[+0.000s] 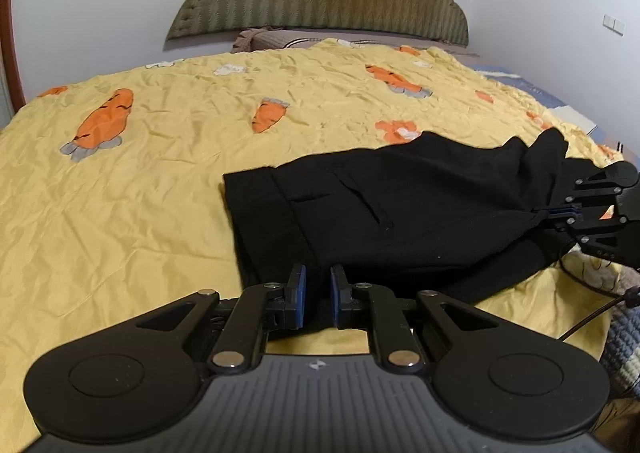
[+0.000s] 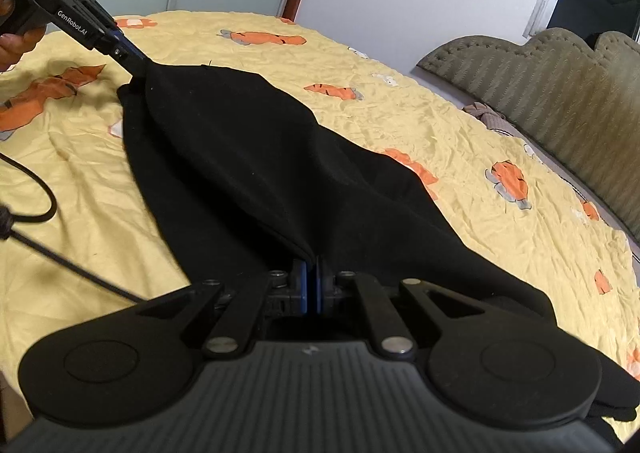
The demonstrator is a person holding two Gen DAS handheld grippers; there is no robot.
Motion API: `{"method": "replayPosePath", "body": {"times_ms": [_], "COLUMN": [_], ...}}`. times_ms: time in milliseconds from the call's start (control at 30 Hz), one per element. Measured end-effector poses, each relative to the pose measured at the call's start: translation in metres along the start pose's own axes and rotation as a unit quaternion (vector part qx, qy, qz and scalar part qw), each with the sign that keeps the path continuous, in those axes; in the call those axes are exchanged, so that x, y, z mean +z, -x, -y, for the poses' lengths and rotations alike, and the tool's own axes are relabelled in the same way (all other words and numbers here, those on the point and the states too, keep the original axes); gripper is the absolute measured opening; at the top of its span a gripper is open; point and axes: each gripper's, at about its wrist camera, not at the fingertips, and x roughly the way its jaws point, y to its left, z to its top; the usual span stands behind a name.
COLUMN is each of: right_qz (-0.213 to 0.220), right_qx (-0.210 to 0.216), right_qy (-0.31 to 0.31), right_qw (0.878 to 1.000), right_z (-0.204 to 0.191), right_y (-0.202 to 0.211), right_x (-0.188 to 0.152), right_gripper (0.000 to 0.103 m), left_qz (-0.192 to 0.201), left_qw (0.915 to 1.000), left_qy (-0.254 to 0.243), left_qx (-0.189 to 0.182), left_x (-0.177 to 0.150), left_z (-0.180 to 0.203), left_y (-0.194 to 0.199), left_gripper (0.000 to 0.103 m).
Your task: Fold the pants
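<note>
On the bed (image 1: 160, 193), over a yellow sheet with a carrot print, black pants (image 1: 400, 205) are being held at two points. The waistband end is lying flat toward the left of the left wrist view, and the leg part is being lifted and bunched toward the right. The right gripper (image 2: 312, 285) is being kept clamped on a fabric edge, its pads nearly together with the cloth pinched between them. The left gripper (image 1: 318, 293) is being shown with a narrow gap between its pads. Dark cloth appears to be filling that gap, and in the right wrist view the fabric is being tented up to its tip, so it is judged to be clamped on the pants.

Risks, as judged:
- Only a thin edge is being pinched by each gripper, so slippery fabric could be lost under a sideways pull.
- Layers are being gathered unevenly near the right gripper, so a crooked or wrinkled fold is likely.
- A cable (image 2: 44, 213) is lying on the sheet just beside the pants, and it could be snagged or dragged under the fold.
</note>
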Motion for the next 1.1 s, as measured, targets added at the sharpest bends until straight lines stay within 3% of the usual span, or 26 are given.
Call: {"method": "replayPosePath", "body": {"times_ms": [533,767,933,1067,1100], "right_qz": [-0.015,-0.024,0.063,0.120,0.122], "right_qx": [0.006,-0.016,-0.014,-0.008,-0.001], "right_qy": [0.001,0.017,0.000,0.041,0.049], "right_qw": [1.000,0.999,0.998,0.992,0.991], "right_z": [-0.022,-0.027,-0.028,-0.062,-0.072], "right_y": [0.009,0.019,0.050,0.036,0.027], "right_x": [-0.013,-0.010,0.026,0.067,0.076], "right_gripper": [0.006,0.014,0.016,0.016,0.016], "left_qz": [-0.029,-0.033,-0.019,-0.007,-0.006], "left_qw": [0.9972,0.9924,0.9879,0.9772,0.9736], "left_qy": [-0.025,-0.044,-0.015,0.009,0.008], "left_qx": [0.064,0.110,0.153,0.212,0.228], "left_x": [-0.016,-0.019,-0.015,-0.014,-0.014], "left_z": [0.011,0.017,0.016,0.013,0.012], "left_y": [0.001,0.003,0.010,0.022,0.024], "left_gripper": [0.010,0.010,0.011,0.013,0.018]}}
